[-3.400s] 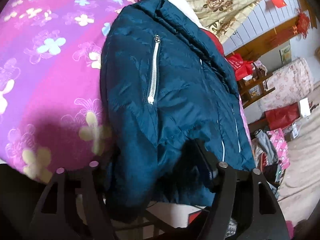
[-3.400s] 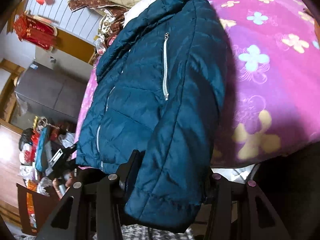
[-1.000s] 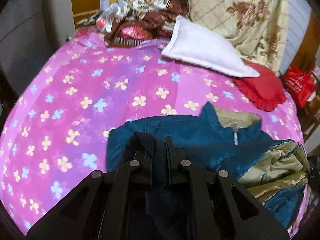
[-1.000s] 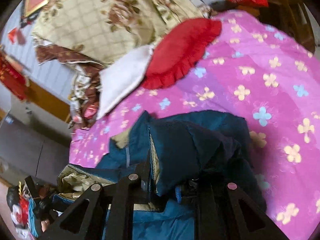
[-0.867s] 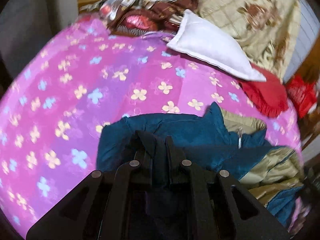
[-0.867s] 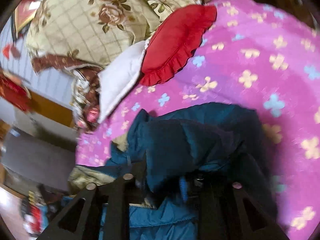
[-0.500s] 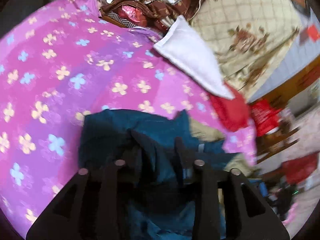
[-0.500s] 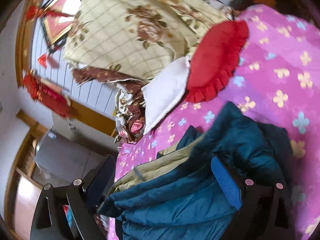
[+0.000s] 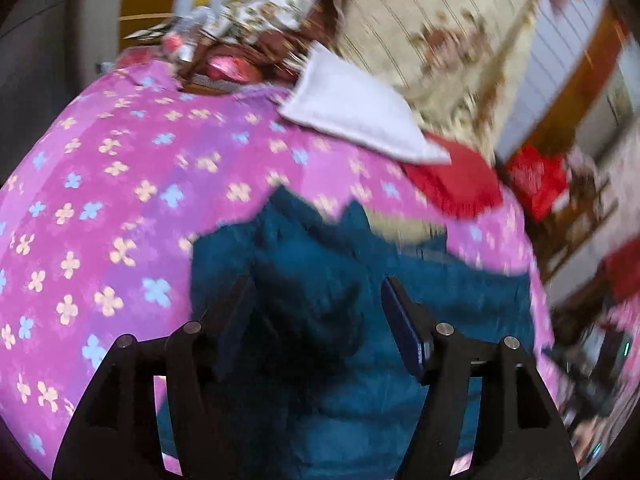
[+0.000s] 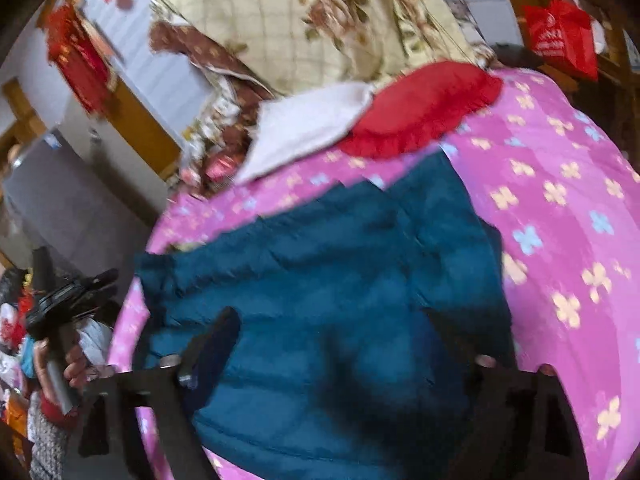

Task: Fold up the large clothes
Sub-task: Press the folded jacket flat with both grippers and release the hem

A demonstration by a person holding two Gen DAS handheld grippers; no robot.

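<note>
Left wrist: left claw [image 9: 316,304] opening above the jacket [image 9: 320,264].

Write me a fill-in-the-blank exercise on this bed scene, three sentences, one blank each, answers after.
1. The teal jacket lies on a bedspread whose main colour is ____.
2. Beside the white pillow lies a ruffled cushion coloured ____.
3. The fingers of the left gripper stand apart, so the jacket is not ____.

Missing words: pink; red; gripped
</note>
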